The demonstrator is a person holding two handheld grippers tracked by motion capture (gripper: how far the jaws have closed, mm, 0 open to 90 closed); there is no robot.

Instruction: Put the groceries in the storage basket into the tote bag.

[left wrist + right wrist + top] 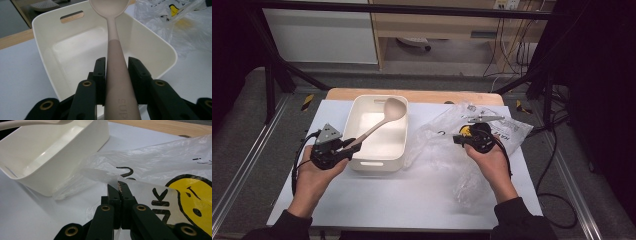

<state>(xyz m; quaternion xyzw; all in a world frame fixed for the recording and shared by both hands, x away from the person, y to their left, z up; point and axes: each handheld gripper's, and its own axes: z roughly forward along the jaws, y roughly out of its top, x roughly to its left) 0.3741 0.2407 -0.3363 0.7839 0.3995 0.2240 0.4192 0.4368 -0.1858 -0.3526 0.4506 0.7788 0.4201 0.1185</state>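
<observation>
Ladle (379, 121), one, sits left of centre in the high view; long axis runs diagonally, bowl toward the upper right, over the one white tub (400, 145). Left gripper (117, 68) jaws clamp its handle. Right gripper (119, 187) jaws pressed together on one clear plastic bag (447, 135), right of centre.
</observation>
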